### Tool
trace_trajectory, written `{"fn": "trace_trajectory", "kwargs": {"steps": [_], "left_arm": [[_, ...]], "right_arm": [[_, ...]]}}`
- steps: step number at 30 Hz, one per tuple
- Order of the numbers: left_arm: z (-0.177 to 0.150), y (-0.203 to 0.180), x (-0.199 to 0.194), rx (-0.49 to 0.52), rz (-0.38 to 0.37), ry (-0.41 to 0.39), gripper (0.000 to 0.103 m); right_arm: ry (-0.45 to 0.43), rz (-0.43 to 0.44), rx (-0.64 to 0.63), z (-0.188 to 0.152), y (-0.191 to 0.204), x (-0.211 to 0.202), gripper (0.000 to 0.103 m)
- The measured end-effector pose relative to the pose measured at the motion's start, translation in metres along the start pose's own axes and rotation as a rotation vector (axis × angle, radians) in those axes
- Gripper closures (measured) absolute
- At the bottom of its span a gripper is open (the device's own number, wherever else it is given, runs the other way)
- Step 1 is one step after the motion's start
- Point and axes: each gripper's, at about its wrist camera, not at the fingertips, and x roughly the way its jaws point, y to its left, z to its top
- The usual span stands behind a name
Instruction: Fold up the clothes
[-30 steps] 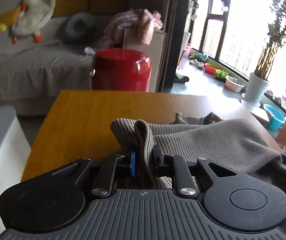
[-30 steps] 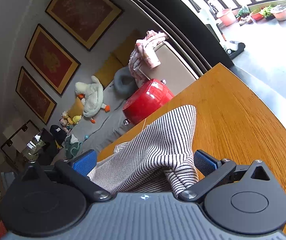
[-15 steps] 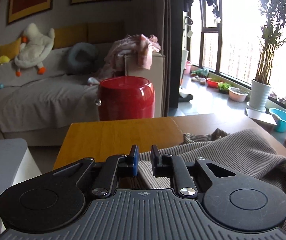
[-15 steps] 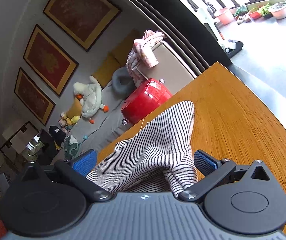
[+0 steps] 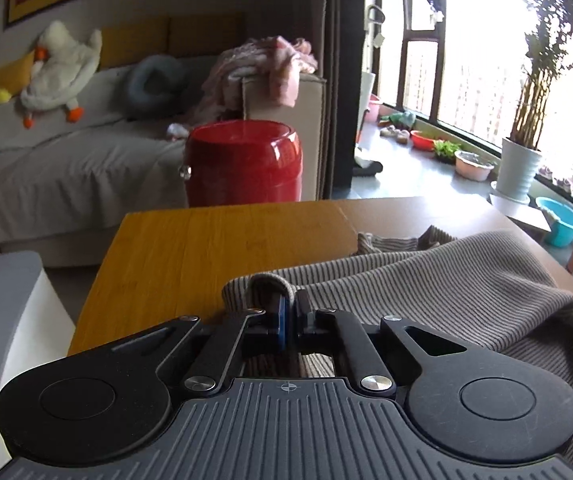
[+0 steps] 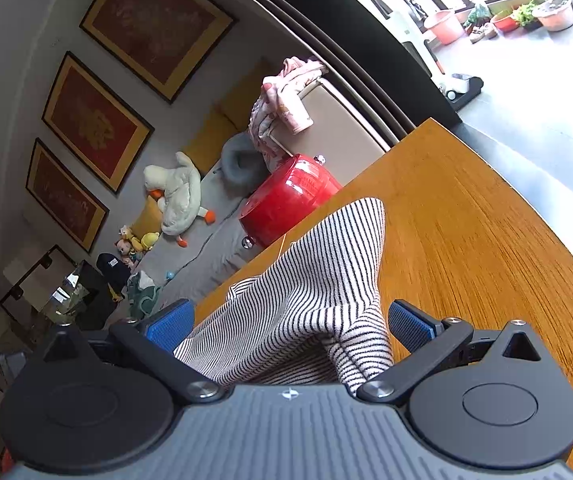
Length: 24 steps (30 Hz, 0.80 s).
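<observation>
The fold of the striped garment (image 5: 426,280) at the left gripper (image 5: 291,311) now sits lower, toward 6 o'clock, lying flatter on the table (image 5: 206,248).

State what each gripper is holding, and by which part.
The left gripper is shut on a folded edge of the striped garment. The right gripper stands open with the garment between its pads, gripping nothing.

The sweater (image 5: 426,292) lies on the table (image 5: 214,248), toward its right side in the left wrist view. Beyond the table's far edge stands a drum stool (image 5: 244,162); behind that, a sofa (image 5: 66,160) bearing a plush duck (image 5: 62,68).
</observation>
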Motion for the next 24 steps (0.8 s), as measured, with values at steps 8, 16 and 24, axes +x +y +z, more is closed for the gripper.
{"fn": "trace_trajectory", "kwargs": {"steps": [8, 16, 24], "left_arm": [[0.027, -0.010, -0.019, 0.071, 0.042, -0.185, 0.098], [-0.013, 0.013, 0.025, 0.000, 0.044, 0.032, 0.082], [0.004, 0.037, -0.007, -0.179, -0.013, -0.048, 0.063]], "right_arm": [[-0.003, 0.002, -0.001, 0.000, 0.000, 0.000, 0.000], [0.006, -0.004, 0.008, 0.001, -0.002, 0.002, 0.000], [0.027, -0.015, 0.008, 0.000, -0.002, 0.006, 0.000]]}}
